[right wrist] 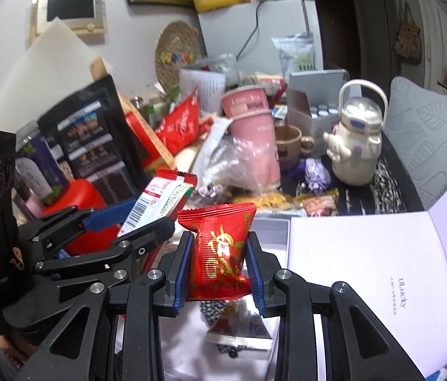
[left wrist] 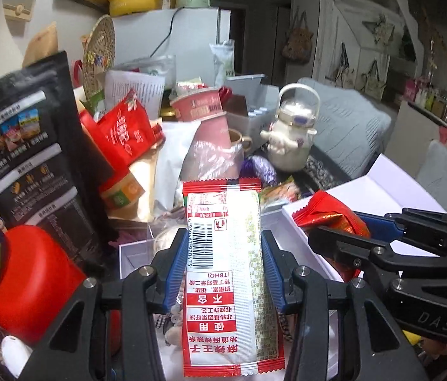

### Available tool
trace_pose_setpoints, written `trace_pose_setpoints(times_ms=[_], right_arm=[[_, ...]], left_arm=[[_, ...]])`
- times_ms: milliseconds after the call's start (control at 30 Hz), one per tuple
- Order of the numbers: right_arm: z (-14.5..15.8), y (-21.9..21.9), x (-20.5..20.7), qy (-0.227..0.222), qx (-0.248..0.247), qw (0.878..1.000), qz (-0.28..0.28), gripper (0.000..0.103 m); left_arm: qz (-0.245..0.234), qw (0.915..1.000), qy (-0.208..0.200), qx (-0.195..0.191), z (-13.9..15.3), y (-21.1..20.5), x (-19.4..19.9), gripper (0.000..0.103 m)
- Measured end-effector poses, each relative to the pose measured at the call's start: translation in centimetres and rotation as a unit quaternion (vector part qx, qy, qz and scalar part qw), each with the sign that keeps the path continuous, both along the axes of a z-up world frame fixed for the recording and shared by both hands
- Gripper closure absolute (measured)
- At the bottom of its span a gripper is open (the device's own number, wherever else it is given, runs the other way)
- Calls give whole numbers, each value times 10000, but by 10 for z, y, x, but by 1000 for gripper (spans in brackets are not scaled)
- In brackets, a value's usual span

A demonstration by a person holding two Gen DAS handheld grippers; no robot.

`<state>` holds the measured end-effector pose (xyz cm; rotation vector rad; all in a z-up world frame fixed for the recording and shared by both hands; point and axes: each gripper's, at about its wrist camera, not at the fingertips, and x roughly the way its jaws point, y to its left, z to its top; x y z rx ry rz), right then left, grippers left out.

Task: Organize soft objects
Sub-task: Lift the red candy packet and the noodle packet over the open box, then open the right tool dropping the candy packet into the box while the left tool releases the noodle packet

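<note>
Left tongs (left wrist: 223,273) sit lowest in the left wrist view, clenched on a long red-and-white snack sachet (left wrist: 223,273). Both blue pads (left wrist: 177,263) press the sachet's long edges at about mid-length. Its long axis runs straight out along the fingers: one crimped end lies back between the arms near the camera, the other points away toward the clutter on the bench (left wrist: 318,171). The barcode face is turned to the camera, and the print reads upside down.

Right tongs (right wrist: 218,263) are clenched on a smaller red foil packet with gold print (right wrist: 220,254), blue pads (right wrist: 182,266) pressing its two sides. The packet stands upright between the fingers, crimped top edge furthest from the camera, the long axis again along the fingers.

Both items are held above an open white box (right wrist: 366,270), its lid laid flat to the right. Another packet (right wrist: 239,333) lies inside the box beneath the right tongs. In the right wrist view the left tongs (right wrist: 156,212) appear just left of the foil packet, the sachet (right wrist: 160,200) slanting up and to the right, apart from it.
</note>
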<state>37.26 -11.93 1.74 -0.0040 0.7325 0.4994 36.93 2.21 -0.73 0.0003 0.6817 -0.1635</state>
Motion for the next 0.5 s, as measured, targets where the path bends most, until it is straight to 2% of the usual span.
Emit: trace_pose_setpoints(times_ms=[500], right_arm=[[-42,3,28,703,-145,9974,-67,71]], left_arm=[[80,9980,606,180,-39,1,25,58]])
